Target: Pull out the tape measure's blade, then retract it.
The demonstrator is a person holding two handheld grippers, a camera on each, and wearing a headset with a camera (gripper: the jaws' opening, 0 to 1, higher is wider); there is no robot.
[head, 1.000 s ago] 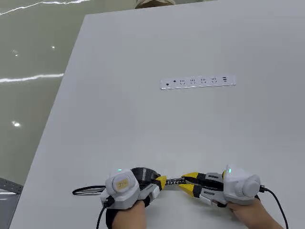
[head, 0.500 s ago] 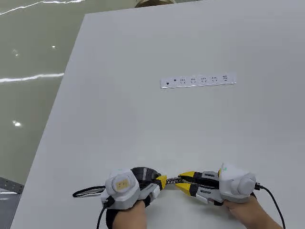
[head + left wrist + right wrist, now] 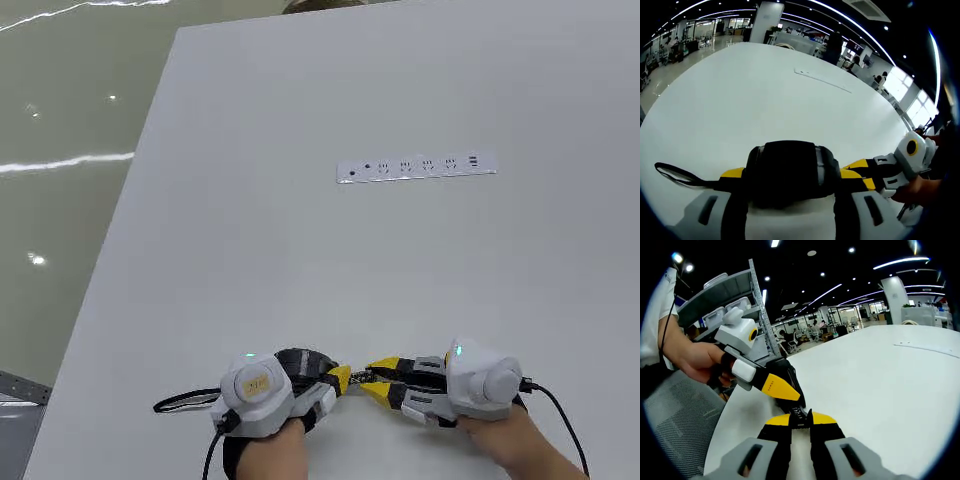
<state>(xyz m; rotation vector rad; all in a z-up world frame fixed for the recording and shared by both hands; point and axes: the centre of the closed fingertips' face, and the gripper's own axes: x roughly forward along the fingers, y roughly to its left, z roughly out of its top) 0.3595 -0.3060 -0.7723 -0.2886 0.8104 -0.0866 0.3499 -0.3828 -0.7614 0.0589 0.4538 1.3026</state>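
Observation:
My left gripper point(image 3: 330, 378) is shut on the black tape measure point(image 3: 298, 366) at the table's near edge. In the left gripper view the case point(image 3: 790, 165) sits between the yellow jaws, with its black wrist strap point(image 3: 675, 172) trailing off to the left. My right gripper point(image 3: 368, 377) is shut on the blade's tip, a short way right of the case. Only a short stretch of blade point(image 3: 355, 378) shows between the two grippers. The right gripper view shows its yellow jaws pinching the blade end point(image 3: 796, 412), with the case point(image 3: 787, 371) and the left gripper's yellow finger point(image 3: 780, 386) just beyond.
A white power strip point(image 3: 416, 168) lies flat at mid-table, far beyond both grippers. The white table point(image 3: 300, 220) stretches out wide ahead, and its left edge drops to a glossy floor point(image 3: 60, 150). A cable point(image 3: 565, 420) runs from the right gripper.
My right gripper has moved left toward the left gripper. The exposed blade between them has grown shorter. The left gripper has stayed put with the case.

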